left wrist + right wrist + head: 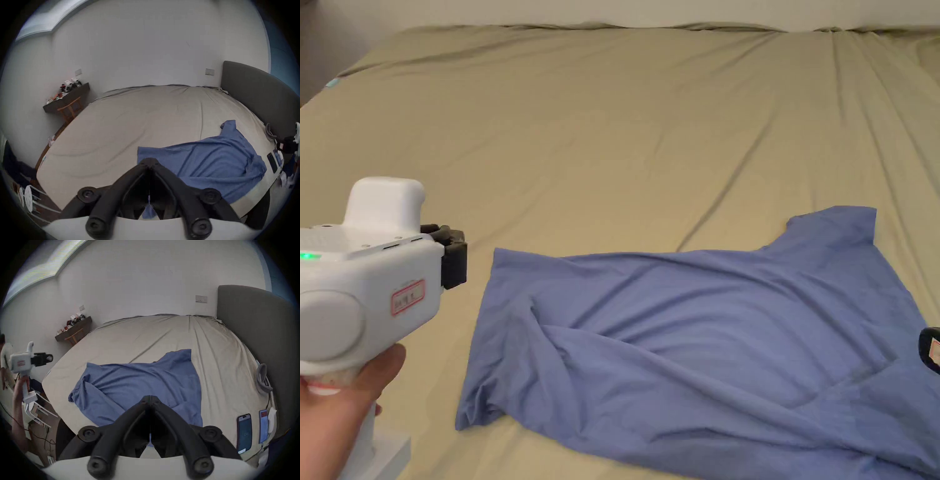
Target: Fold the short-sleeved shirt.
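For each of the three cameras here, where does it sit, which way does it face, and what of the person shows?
Head view: from above, looking down at the blue shirt on the bed; the left gripper and the hand holding it show.
Left gripper view: low beside the bed, facing across it; its own shut jaws show.
Right gripper view: low over the shirt; its own shut jaws show.
Shared: both gripper views show the headboard.

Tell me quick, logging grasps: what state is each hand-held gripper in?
Left hand-held gripper: closed, empty, beside the blue shirt.
Right hand-held gripper: closed, empty, above the shirt.
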`<act>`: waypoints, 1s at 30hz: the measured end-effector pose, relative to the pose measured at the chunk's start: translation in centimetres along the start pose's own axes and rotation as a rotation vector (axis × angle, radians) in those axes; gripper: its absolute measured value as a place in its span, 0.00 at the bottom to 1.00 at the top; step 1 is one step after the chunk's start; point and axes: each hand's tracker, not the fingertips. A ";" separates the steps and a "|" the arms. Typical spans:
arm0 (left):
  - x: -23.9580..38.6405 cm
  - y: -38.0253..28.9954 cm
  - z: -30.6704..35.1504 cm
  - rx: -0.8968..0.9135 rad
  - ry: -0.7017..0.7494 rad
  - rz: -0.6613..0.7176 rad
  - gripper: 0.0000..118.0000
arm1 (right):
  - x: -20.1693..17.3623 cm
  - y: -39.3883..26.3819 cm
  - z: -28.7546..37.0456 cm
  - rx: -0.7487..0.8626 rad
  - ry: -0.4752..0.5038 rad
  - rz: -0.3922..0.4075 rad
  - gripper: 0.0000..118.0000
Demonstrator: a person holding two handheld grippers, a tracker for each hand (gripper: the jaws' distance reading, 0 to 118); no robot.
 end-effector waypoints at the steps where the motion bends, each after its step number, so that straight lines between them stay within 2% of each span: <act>1: -0.4 0.8 -2.0 -0.024 -0.009 0.016 0.00 | -0.1 0.0 -0.3 -0.005 -0.006 0.002 0.02; 4: -2.1 2.0 -9.4 -0.147 -0.061 0.125 0.00 | 0.7 0.3 -1.3 -0.027 -0.013 -0.009 0.02; 5: -2.7 2.1 -11.8 -0.196 -0.057 0.169 0.06 | 0.7 0.4 -1.7 -0.036 -0.016 -0.015 0.02; 6: -3.0 2.0 -14.4 -0.261 -0.053 0.204 0.32 | 1.0 0.4 -2.2 -0.048 -0.021 -0.020 0.02; 7: -3.5 1.7 -17.0 -0.310 -0.055 0.230 0.77 | 1.2 0.5 -2.6 -0.058 -0.031 -0.023 0.02; 8: -3.7 1.2 -19.1 -0.358 -0.052 0.240 0.83 | 1.4 0.6 -3.1 -0.068 -0.039 -0.026 0.02; 13: -3.6 -1.0 -26.6 -0.476 0.030 0.190 0.83 | 2.0 0.8 -5.6 -0.128 -0.066 -0.028 0.02; 16: -3.1 -2.2 -28.4 -0.502 0.024 0.161 0.83 | 2.2 0.6 -6.6 -0.150 -0.071 -0.032 0.02; 17: -2.9 -2.4 -28.5 -0.491 0.009 0.160 0.80 | 2.2 0.5 -6.9 -0.157 -0.069 -0.034 0.02; 18: -2.7 -2.6 -28.0 -0.486 -0.002 0.164 0.72 | 2.2 0.4 -7.3 -0.167 -0.068 -0.037 0.02; 19: -2.3 -2.5 -27.4 -0.458 -0.006 0.134 0.46 | 2.2 0.2 -7.6 -0.176 -0.068 -0.037 0.02; 20: -2.1 -2.4 -26.9 -0.421 0.008 0.087 0.27 | 2.3 0.1 -7.9 -0.185 -0.069 -0.038 0.02; 22: -2.1 -2.0 -26.3 -0.415 0.000 0.029 0.05 | 2.4 -0.2 -8.6 -0.218 -0.061 -0.037 0.02; 23: -2.0 -1.9 -25.8 -0.421 -0.007 0.066 0.01 | 2.4 -0.3 -8.8 -0.225 -0.059 -0.034 0.02; 27: -0.8 0.2 -22.2 -0.321 -0.026 -0.008 0.01 | 2.7 0.2 -9.5 -0.234 -0.040 -0.027 0.02; 30: -0.3 1.8 -18.9 -0.235 -0.047 -0.014 0.01 | 3.4 2.4 -10.2 -0.210 -0.033 -0.027 0.03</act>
